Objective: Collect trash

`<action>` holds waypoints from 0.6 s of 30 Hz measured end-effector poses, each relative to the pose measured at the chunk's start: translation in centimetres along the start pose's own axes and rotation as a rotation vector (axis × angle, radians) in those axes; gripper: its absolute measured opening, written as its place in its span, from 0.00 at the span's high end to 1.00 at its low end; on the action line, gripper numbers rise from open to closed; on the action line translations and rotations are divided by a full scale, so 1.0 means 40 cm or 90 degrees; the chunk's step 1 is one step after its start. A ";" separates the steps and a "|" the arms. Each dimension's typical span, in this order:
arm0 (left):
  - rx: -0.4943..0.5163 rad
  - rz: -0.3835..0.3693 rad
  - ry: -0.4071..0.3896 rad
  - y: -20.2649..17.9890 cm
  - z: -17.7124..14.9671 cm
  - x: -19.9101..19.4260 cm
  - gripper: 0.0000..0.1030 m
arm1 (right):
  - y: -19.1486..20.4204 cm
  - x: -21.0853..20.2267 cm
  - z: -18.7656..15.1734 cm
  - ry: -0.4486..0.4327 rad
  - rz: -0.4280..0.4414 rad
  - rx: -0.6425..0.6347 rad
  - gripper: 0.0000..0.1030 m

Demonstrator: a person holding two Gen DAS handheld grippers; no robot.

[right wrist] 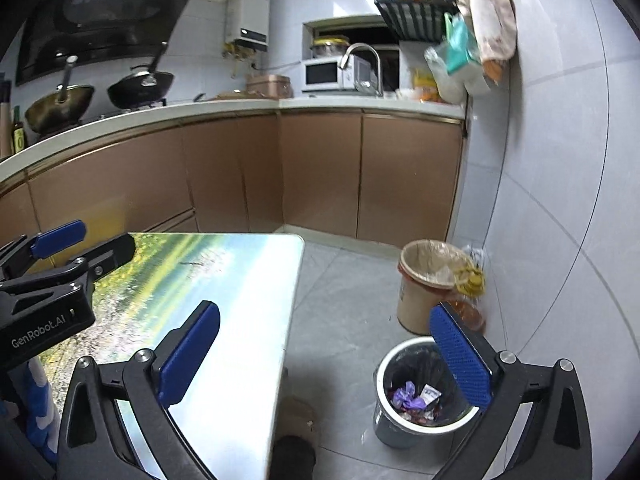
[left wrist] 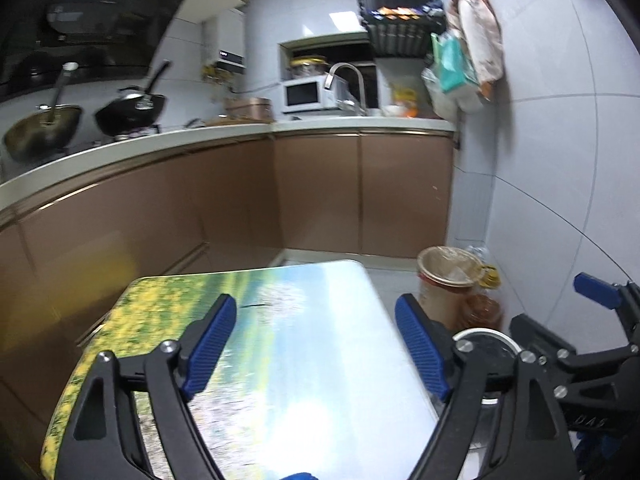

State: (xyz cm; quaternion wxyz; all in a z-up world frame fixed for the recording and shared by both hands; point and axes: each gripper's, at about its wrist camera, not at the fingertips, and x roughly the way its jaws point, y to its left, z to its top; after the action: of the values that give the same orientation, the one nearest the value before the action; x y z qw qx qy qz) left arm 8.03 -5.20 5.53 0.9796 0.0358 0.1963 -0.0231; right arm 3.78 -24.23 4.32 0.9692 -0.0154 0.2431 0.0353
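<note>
A small grey trash bin [right wrist: 424, 396] with a black liner stands on the floor right of the table; purple and white wrappers [right wrist: 412, 398] lie inside. Its rim shows in the left wrist view [left wrist: 486, 334]. My left gripper [left wrist: 316, 344] is open and empty above the landscape-printed table [left wrist: 304, 360]. My right gripper [right wrist: 324, 354] is open and empty, spanning the table's right edge [right wrist: 248, 320] and the bin. The left gripper also shows in the right wrist view [right wrist: 72, 256], and the right gripper in the left wrist view [left wrist: 580, 320].
A beige bucket [right wrist: 424, 280] with a plastic liner stands by the tiled wall, bottles beside it. Brown cabinets [right wrist: 320, 172] and a counter with woks, microwave and faucet run behind. Grey floor [right wrist: 340, 320] lies between table and bins.
</note>
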 end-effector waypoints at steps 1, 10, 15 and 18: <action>-0.004 0.008 -0.004 0.014 -0.002 -0.011 0.18 | 0.012 -0.006 0.005 -0.003 0.001 -0.005 0.00; -0.038 0.082 -0.029 0.134 -0.018 -0.087 0.18 | 0.091 -0.049 0.015 -0.025 0.002 -0.032 0.00; -0.046 0.111 -0.039 0.173 -0.024 -0.110 0.18 | 0.112 -0.067 0.016 -0.037 -0.008 -0.039 0.00; -0.050 0.119 -0.040 0.190 -0.029 -0.119 0.18 | 0.119 -0.075 0.020 -0.044 -0.015 -0.041 0.00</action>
State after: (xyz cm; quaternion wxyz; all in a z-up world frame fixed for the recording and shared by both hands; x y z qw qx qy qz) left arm 3.65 2.60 6.76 0.9839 0.0148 0.1617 0.0747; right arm 1.15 -19.63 6.41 0.9764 -0.0485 0.2082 0.0321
